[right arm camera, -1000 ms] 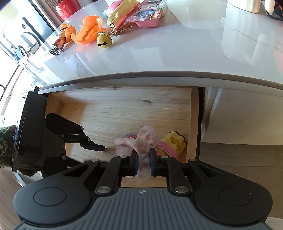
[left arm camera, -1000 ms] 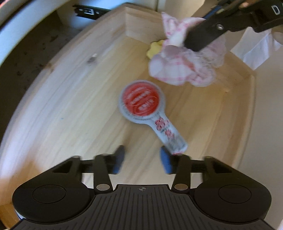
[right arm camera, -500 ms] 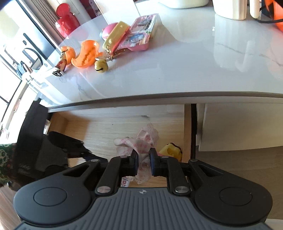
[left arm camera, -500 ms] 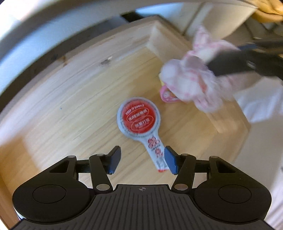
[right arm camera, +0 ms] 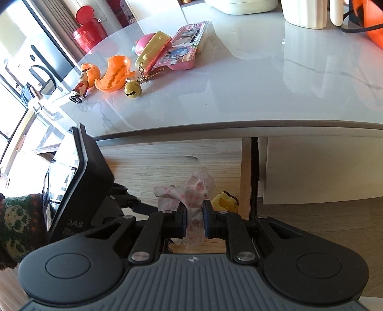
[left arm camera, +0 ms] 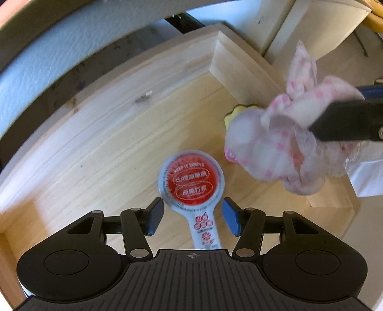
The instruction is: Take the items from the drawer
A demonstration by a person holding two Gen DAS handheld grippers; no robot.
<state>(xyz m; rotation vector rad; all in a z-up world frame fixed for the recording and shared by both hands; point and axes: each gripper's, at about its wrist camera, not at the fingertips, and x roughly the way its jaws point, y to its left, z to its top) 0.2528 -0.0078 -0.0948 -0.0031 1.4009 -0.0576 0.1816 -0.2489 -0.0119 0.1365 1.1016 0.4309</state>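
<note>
The wooden drawer [left arm camera: 100,134] stands open under the white counter. On its floor lies a white spoon-shaped packet with a red round label [left arm camera: 191,185]. My left gripper [left arm camera: 192,216] is open, its blue pads on either side of the packet's neck, not touching. My right gripper [right arm camera: 194,221] is shut on a pink-and-white checked cloth [right arm camera: 191,198], [left arm camera: 294,143], held above the drawer's right end. A yellow toy [right arm camera: 223,202], [left arm camera: 235,113] sits in the drawer's right corner, partly hidden by the cloth.
On the marble counter [right arm camera: 239,79] lie an orange duck-shaped toy [right arm camera: 113,73], a small figurine [right arm camera: 83,83], a brass bell on a keychain [right arm camera: 132,89], a pink box [right arm camera: 182,51] and a red container [right arm camera: 89,31]. White vessels [right arm camera: 304,10] stand at the back.
My left gripper has moved forward so its pads now flank the red-label packet. My right gripper has lifted the checked cloth higher, toward the counter.
</note>
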